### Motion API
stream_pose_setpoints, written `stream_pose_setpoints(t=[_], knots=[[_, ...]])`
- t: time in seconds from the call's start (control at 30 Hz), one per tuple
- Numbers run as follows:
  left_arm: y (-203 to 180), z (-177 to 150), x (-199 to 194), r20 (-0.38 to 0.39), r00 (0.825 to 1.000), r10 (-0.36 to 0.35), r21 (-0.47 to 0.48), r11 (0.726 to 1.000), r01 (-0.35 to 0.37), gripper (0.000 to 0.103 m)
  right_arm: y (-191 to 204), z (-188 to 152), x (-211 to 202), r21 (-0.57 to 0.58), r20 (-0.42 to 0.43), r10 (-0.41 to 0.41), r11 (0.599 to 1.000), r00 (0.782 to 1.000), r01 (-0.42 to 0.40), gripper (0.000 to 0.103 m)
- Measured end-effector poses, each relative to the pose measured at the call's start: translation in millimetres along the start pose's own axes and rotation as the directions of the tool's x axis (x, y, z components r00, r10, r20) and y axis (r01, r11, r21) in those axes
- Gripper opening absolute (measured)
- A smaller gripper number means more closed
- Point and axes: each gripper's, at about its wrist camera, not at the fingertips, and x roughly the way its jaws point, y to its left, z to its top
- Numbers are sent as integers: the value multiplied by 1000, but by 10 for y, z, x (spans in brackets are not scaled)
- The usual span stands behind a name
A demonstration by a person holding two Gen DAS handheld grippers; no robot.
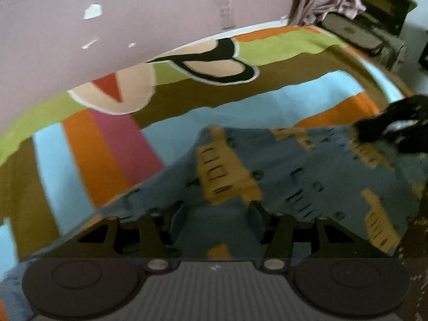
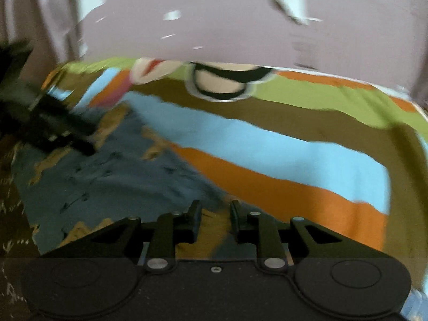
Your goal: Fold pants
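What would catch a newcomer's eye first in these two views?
The loud striped bedsheet, in blue, orange, green and brown bands with a cartoon figure near the wall. Next, the blue-grey pants with mustard patches spread over it, under both grippers. The pink wall behind shows flaking paint.

Pants [image 1: 294, 165]: blue-grey with mustard patches, spread on the striped bedsheet [image 1: 80, 147].
Left gripper [image 1: 218, 211]: held over the pants, jaws apart, nothing pinched.
Right gripper [image 1: 396, 131]: seen blurred at the pants' right edge.
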Motion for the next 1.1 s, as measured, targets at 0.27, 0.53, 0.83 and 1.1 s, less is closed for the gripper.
stream_pose_setpoints(t=[0.27, 0.53, 0.83, 1.1], knots=[[-538, 219, -339, 81, 991, -104, 25, 994, 102, 95, -300, -806, -1078, 228, 81, -299, 934, 951, 275, 91], [-1925, 875, 47, 148, 923, -354, 143, 932, 334, 96, -197, -1388, -1438, 554, 99, -262, 816, 960, 165, 94], [-2786, 897, 786, 43, 901, -432, 84, 900, 427, 95, -574, -1594, -1454, 685, 124, -246, 722, 961, 96, 78], [-2762, 900, 972, 26, 916, -400, 121, 911, 394, 96, -948, -1783, -1374, 787, 141, -239, 615, 961, 37, 64]])
